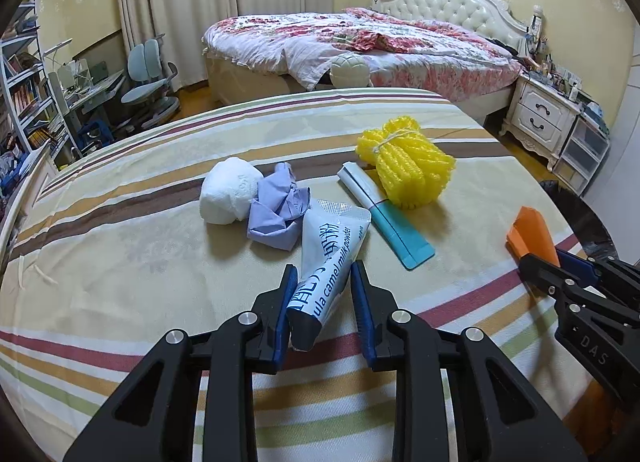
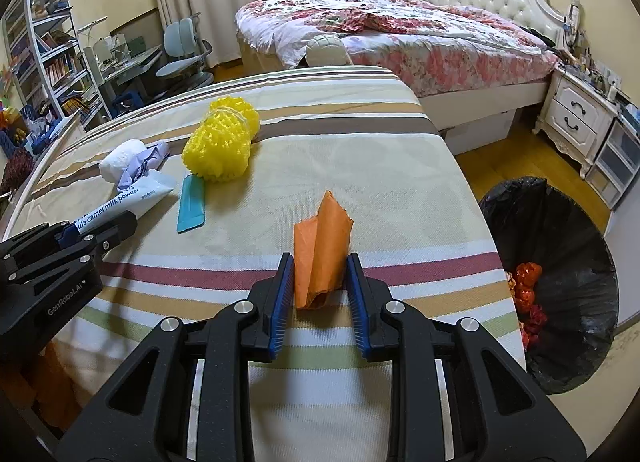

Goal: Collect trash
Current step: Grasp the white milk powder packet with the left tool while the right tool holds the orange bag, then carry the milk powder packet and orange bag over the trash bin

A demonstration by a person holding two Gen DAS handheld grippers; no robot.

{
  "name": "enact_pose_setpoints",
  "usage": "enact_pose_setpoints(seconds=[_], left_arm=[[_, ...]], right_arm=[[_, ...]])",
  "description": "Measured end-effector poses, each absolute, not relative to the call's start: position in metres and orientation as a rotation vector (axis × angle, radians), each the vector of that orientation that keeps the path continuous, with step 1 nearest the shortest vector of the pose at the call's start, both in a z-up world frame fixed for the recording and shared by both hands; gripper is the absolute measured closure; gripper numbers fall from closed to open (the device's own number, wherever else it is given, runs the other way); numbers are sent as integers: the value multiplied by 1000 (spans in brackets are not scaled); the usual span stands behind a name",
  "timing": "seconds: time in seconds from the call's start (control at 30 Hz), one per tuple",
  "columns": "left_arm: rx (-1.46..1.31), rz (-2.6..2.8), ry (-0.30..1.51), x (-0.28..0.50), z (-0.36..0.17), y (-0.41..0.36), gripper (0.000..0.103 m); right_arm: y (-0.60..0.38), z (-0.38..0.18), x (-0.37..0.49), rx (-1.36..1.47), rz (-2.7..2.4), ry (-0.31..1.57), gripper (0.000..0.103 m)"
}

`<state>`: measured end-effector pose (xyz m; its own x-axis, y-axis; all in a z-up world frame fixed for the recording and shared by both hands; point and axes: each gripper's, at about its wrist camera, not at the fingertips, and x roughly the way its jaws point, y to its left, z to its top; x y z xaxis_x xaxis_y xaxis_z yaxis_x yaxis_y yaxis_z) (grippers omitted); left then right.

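Early in the task, by the look of it: the black-lined trash bin (image 2: 560, 286) beside the striped table (image 2: 360, 165) holds only some red-orange crumpled wrappers (image 2: 526, 290), and most of the trash is on the tablecloth.

Left on the table:
- white tissue wad (image 1: 230, 195), touching the crumpled lilac paper (image 1: 278, 209)
- yellow foam net bundle (image 1: 408, 161), with a teal-and-white flat packet (image 1: 384, 213) tucked against it
- milk powder sachet (image 1: 326, 262)
- orange paper (image 2: 320, 246)

Two of these are already gripped, none dropped in yet.

Left gripper (image 1: 324, 274): jaws pressed onto the near end of the milk powder sachet, blue pads against both its sides; the sachet lies on the cloth, not lifted as far as I can tell. Gripper angled steeply down toward the table, near its front edge.

Right gripper (image 2: 320, 266): pinching the folded orange paper, which stands up between the pads (its lower end at cloth level). Same downward tilt, to the right of the left gripper, near the table's bin side.

Next is probably carrying both pieces to the bin, then four more items.
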<state>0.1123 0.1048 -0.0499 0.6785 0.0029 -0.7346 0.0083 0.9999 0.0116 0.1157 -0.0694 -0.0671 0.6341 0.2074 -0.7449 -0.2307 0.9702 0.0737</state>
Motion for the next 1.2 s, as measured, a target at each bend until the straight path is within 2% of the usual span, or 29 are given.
enact_pose_setpoints(seconds=[0.6, 1.2], left_arm=[[-26, -21, 705, 83, -17, 76, 75], [38, -159, 645, 98, -11, -13, 75]], right_arm=[[-96, -46, 97, -13, 206, 788, 77], [-186, -25, 95, 44, 24, 705, 77]])
